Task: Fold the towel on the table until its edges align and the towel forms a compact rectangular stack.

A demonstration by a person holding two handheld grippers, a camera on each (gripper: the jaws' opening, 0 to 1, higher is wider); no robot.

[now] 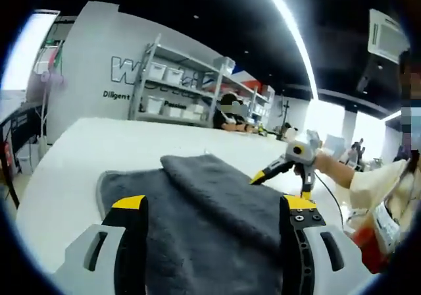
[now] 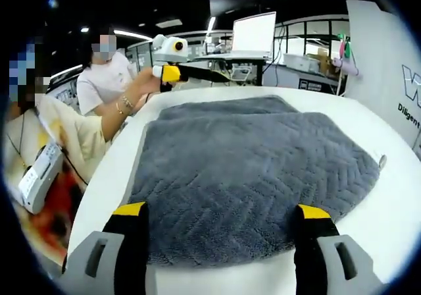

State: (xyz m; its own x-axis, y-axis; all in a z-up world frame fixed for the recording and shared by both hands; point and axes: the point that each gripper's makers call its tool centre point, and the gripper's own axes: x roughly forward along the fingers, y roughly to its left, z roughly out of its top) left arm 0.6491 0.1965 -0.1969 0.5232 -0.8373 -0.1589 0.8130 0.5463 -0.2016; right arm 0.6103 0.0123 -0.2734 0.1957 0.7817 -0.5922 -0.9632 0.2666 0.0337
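A dark grey towel (image 1: 217, 203) lies on the white table (image 1: 79, 170), one layer folded over another with a raised ridge across it. My left gripper (image 1: 214, 206) is open, its jaws spread wide low over the near part of the towel. The right gripper (image 1: 281, 184) reaches in from the right at the towel's edge, its yellow-tipped fingers apart. In the right gripper view the towel (image 2: 250, 170) spreads flat with a second layer showing at its far edge. My right gripper (image 2: 220, 213) is open at the near hem. A hand holds the left gripper (image 2: 174, 74) at the far left corner.
Metal shelves with white bins (image 1: 171, 84) and a lettered wall stand beyond the table. A person in a white shirt (image 2: 105, 78) sits behind the table's left side, near a monitor (image 2: 253, 31). A person's light sleeve (image 1: 375, 183) shows at the right. Bare tabletop (image 2: 395, 203) surrounds the towel.
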